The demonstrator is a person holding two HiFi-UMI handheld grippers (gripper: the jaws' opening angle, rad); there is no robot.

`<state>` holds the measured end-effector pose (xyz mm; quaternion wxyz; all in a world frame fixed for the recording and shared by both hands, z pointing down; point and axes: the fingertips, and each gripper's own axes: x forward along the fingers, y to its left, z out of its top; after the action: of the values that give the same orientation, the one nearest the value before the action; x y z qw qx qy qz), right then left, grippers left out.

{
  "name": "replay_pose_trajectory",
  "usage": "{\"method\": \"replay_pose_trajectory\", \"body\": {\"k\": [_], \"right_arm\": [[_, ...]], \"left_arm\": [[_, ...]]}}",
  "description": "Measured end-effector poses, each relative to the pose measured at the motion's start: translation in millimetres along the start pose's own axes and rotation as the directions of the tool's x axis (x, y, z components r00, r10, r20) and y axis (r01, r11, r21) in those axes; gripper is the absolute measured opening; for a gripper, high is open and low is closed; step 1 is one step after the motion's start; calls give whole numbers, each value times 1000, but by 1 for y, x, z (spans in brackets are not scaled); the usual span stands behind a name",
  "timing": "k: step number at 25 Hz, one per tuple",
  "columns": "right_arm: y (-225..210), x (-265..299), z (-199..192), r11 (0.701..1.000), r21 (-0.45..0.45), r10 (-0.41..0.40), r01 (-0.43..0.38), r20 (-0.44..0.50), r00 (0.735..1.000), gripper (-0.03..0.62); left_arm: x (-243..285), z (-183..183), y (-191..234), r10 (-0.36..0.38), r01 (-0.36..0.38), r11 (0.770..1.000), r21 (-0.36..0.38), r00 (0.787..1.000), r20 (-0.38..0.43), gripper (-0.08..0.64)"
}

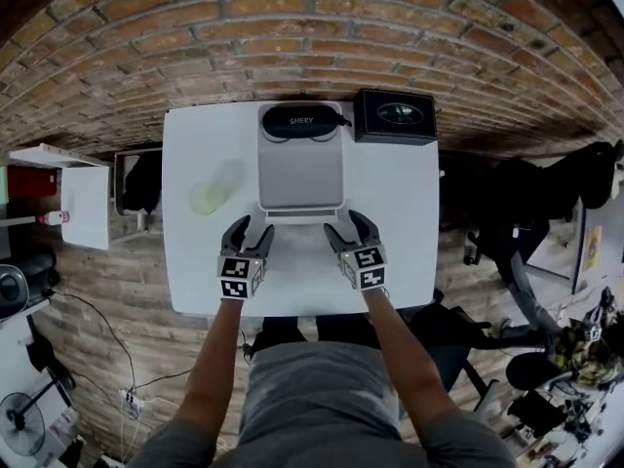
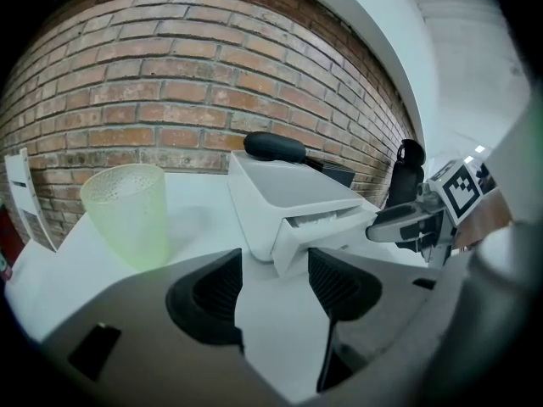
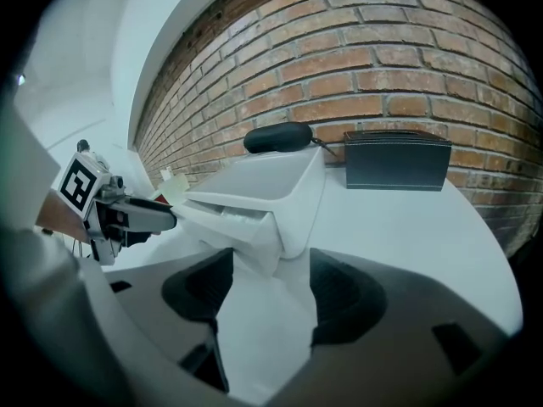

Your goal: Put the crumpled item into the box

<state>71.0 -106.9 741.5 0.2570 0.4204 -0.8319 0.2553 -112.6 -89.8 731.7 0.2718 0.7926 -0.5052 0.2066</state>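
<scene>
the left hand-held gripper and right hand-held gripper hover wide open and empty over the lower centre of the white desk, aimed at the grey box. a white crumpled item shows in its front slot. a green cup stands left; a brick wall fills the top.

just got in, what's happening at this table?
A person holds a gripper in each hand over the white table. The left gripper and right gripper are both open and empty, poised at the near end of the white box. A green cup stands to its left, a black case sits at its far end. Nothing is being held.
</scene>
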Motion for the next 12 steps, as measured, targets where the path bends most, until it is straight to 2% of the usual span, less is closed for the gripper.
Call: {"method": "replay_pose_trajectory", "body": {"k": [4, 6, 10, 12], "right_arm": [[10, 1, 2, 999, -35, 35, -35, -5, 999, 199], [12, 2, 4, 998, -56, 32, -32, 2, 999, 182], [15, 3, 6, 998, -45, 41, -40, 13, 999, 141], [15, 3, 6, 998, -46, 42, -42, 6, 999, 141]], "left_arm": [[2, 0, -2, -24, 24, 1000, 0, 1000, 0, 236], [2, 1, -6, -43, 43, 999, 16, 999, 0, 205], [4, 3, -17, -76, 76, 996, 44, 997, -2, 99], [4, 4, -18, -73, 73, 997, 39, 997, 0, 87]]}}
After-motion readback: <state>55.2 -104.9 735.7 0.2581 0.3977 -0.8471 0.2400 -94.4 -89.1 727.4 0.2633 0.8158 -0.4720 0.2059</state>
